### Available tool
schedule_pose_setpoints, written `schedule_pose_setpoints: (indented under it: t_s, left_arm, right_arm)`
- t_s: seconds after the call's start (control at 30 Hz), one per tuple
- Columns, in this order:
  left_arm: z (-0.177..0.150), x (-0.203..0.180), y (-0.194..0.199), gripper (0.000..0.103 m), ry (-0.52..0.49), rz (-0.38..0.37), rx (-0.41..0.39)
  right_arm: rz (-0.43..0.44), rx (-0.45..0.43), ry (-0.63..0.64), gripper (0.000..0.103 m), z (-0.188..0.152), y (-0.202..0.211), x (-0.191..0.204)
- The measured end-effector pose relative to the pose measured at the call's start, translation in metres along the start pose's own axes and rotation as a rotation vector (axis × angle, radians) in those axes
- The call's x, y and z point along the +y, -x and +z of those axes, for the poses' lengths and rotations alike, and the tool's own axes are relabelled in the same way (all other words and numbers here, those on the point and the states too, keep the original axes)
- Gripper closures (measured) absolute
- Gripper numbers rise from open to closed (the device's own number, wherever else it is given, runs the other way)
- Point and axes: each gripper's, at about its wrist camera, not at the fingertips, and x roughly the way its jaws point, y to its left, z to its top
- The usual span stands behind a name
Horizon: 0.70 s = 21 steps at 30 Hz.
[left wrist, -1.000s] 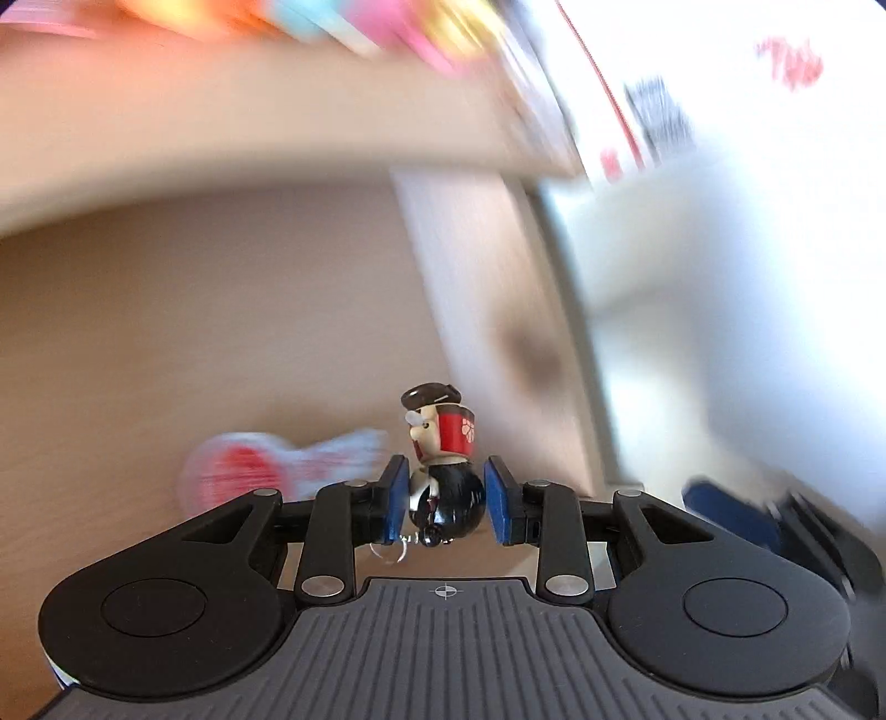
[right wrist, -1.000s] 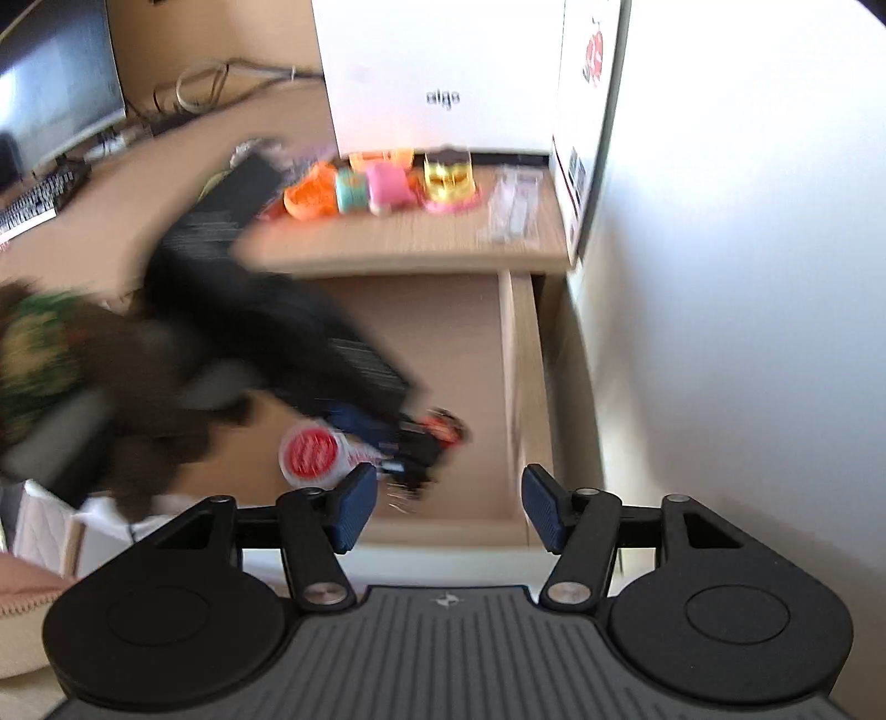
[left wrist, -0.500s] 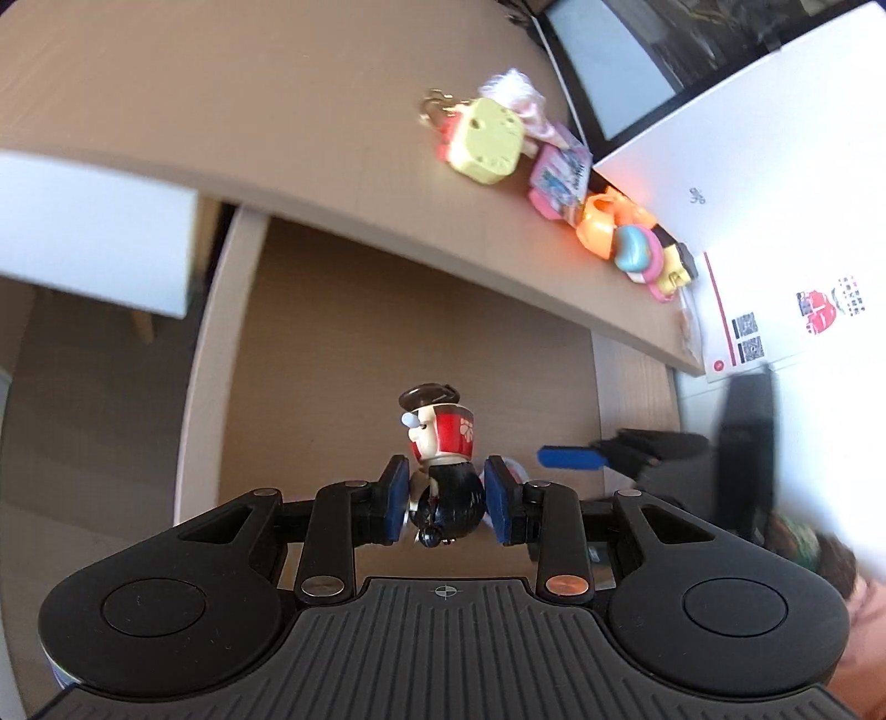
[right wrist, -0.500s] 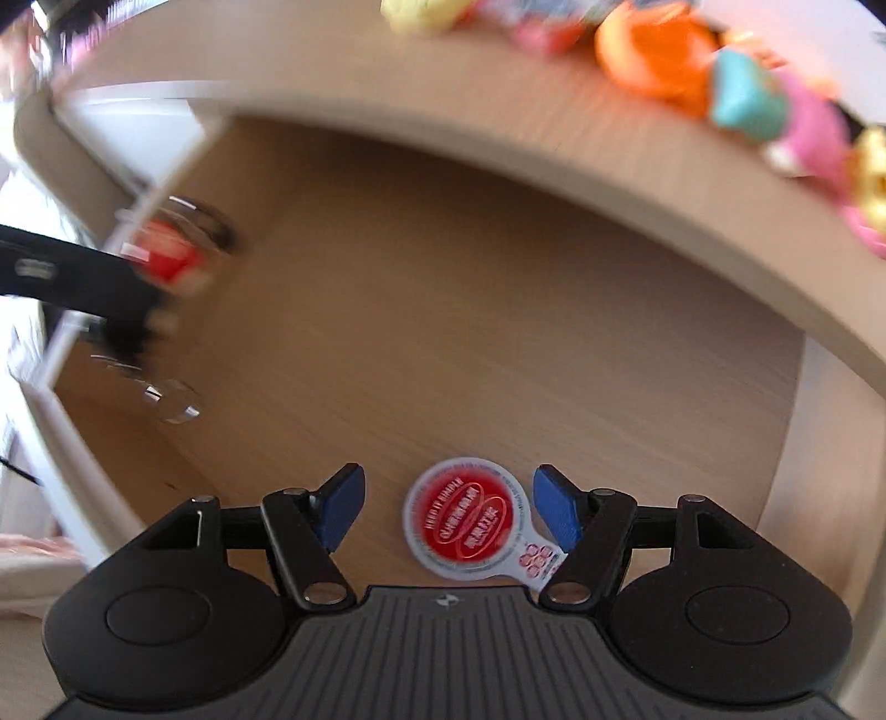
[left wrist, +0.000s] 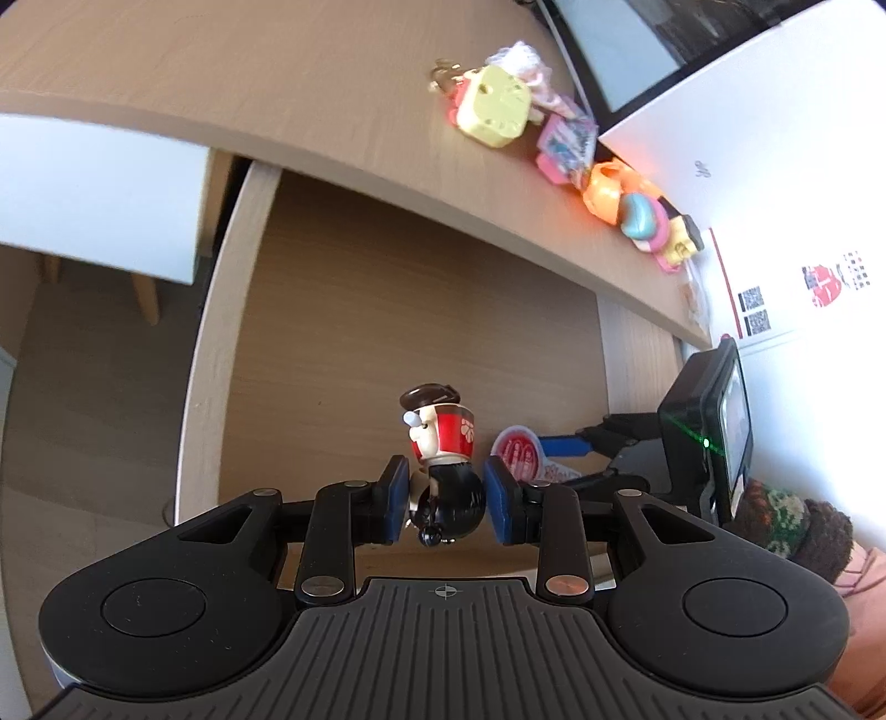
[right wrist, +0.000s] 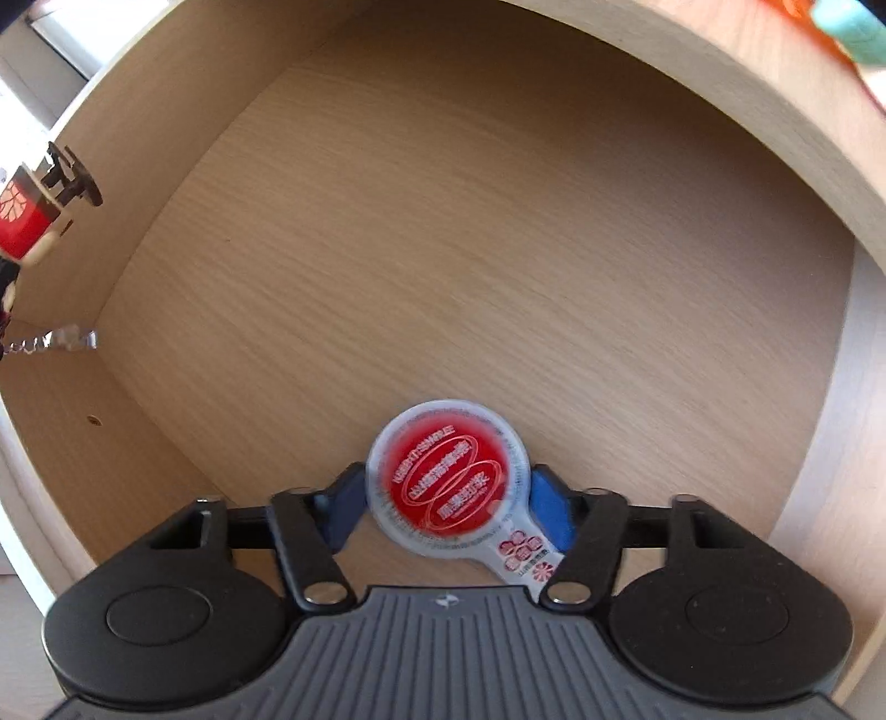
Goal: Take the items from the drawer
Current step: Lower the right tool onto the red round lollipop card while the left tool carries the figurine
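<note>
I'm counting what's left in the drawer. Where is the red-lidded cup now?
The red-lidded cup lies on the drawer floor near its front, between the closing pads of the right gripper; the left wrist view shows it right of the held figurine.

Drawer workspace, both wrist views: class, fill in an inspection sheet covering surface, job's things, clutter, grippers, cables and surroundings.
Surface: open wooden drawer under a wooden desktop.
Job's things: figurine keychain, lifted above the drawer; round red-lidded sauce cup lying on the drawer floor.
Clutter: yellow cheese-shaped charm and small colourful toys in a row on the desktop.
Grippers: left gripper shut on the figurine keychain; right gripper closing, with the sauce cup between its pads, contact unclear.
Cables: nothing seen.
Surroundings: white box on the desktop, monitor behind it, patterned sleeve.
</note>
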Motion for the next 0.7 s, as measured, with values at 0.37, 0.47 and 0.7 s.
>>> schedule_pose_setpoints:
  t_s: [0.37,0.47,0.7]
  left_arm:
    - [0.004,-0.026,0.011,0.070,-0.118,-0.024,-0.041]
    - [0.022,-0.042,0.030,0.070,-0.163,-0.060,-0.112]
    - [0.088,-0.067,0.072,0.070,-0.252,-0.064,-0.324]
  right_arm:
    - [0.012,-0.367,-0.181,0.042,-0.010,0.120,-0.017]
    - [0.003,-0.541,-0.223,0.042,-0.012,0.180,-0.025]
    - [-0.065,-0.802,-0.289,0.042,-0.018,0.264,-0.045]
